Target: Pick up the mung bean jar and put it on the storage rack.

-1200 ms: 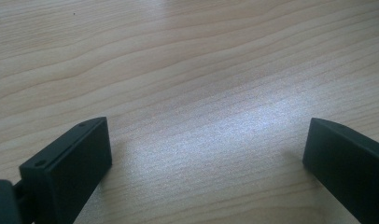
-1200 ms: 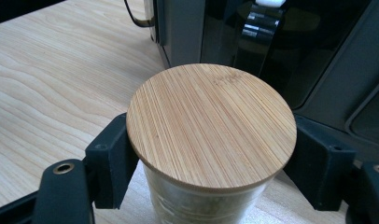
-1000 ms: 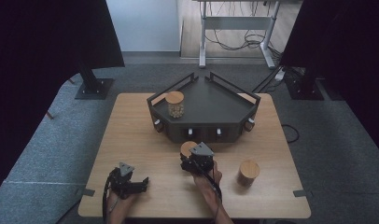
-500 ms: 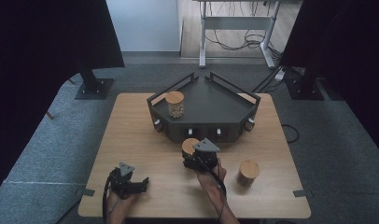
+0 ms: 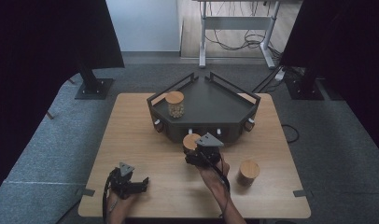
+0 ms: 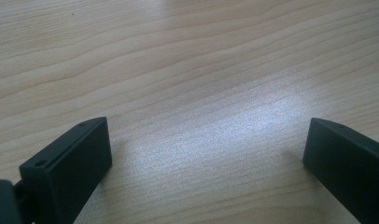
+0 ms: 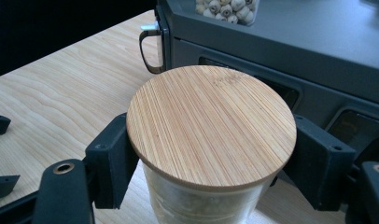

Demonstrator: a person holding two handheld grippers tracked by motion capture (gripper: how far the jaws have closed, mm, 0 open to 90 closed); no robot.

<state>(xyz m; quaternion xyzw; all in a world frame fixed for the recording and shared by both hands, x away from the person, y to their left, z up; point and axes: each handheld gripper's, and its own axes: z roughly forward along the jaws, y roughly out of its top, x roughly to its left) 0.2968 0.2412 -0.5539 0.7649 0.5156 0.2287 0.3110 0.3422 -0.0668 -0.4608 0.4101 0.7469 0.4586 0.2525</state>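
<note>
- Left gripper, near desk edge: jaws spread wide, empty, bare wood between.
- Right gripper, mid-desk: jaws flanking upright jar below bamboo lid; contact uncertain.
- Tray just beyond, carrying second jar.
- Third jar rightward, apart.

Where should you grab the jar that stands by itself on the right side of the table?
Grip the lone jar around its round glass body, just under the wider bamboo lid, coming level from the person's side. It stands upright with open table around it, so jaws can close on opposite sides.
</note>
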